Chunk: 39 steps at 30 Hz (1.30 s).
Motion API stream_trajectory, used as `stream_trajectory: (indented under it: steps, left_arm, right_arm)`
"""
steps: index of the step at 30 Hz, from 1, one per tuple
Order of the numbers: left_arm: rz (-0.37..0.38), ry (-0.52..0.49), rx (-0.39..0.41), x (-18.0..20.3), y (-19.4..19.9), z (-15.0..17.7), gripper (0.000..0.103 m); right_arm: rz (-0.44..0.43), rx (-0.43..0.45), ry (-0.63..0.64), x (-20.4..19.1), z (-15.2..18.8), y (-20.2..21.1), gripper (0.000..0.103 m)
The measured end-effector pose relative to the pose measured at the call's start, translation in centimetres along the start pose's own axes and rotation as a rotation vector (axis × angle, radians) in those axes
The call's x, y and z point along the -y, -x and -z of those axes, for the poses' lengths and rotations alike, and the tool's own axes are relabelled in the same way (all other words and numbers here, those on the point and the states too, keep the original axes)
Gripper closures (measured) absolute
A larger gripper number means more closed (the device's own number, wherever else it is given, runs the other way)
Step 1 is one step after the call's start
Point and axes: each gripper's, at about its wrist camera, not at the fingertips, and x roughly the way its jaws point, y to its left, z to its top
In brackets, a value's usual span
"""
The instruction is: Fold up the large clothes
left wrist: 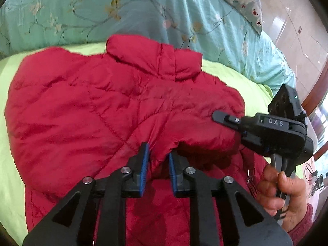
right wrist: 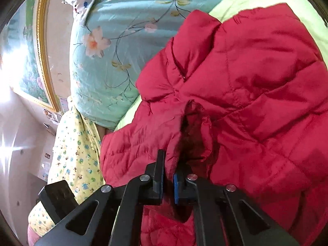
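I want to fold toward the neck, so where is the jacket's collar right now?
In the left wrist view the collar stands at the far, upper-centre edge of the red jacket, against the teal floral quilt.

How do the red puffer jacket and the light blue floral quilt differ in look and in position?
The red puffer jacket is plain, with quilted stitch lines; the floral quilt is light blue with printed flowers and branches. The jacket lies on the green sheet, pinched by both grippers; the quilt is bunched behind its collar, untouched. Both look padded.

Red jacket (left wrist: 102, 106) hem cut off by bottom edge, its sleeve end hidden between right tongs (right wrist: 168, 176), wall picture (right wrist: 30, 65) washed out by glare
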Motion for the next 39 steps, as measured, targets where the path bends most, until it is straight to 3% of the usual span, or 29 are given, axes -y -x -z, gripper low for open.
stream_trajectory:
  steps: [3,5,7,15,23,29,37,39]
  left_arm:
    - [0.013,0.004,-0.006,-0.3,0.2,0.3,0.081]
    - [0.014,0.004,-0.006,-0.4,0.7,0.6,0.064]
    - [0.007,0.002,0.006,-0.6,1.3,1.0,0.055]
    - [-0.024,0.037,0.06,-3.0,3.4,0.3,0.054]
    - [-0.055,0.047,0.102,-5.1,3.7,-2.4,0.054]
    - [-0.089,0.019,0.065,-5.8,1.5,-3.9,0.054]
    - [-0.114,0.004,-0.018,-7.5,-3.1,-3.0,0.055]
    - [-0.126,-0.001,-0.024,-7.6,-3.7,-2.6,0.055]
  right_arm:
    - [0.02,0.009,0.039,-0.8,0.2,0.3,0.1]
    - [0.039,0.018,0.058,-1.2,0.1,0.4,0.1]
    - [0.071,0.034,0.083,-1.5,0.0,0.8,0.1]
    - [0.202,0.098,0.164,-1.7,-0.5,4.2,0.1]
    - [0.301,0.13,0.23,-1.6,-1.0,7.3,0.1]
    - [0.368,0.131,0.301,-2.0,-0.4,7.3,0.1]
    - [0.398,0.116,0.315,-1.3,-0.4,6.9,0.1]
    - [0.408,0.13,0.295,-1.1,-0.6,7.2,0.091]
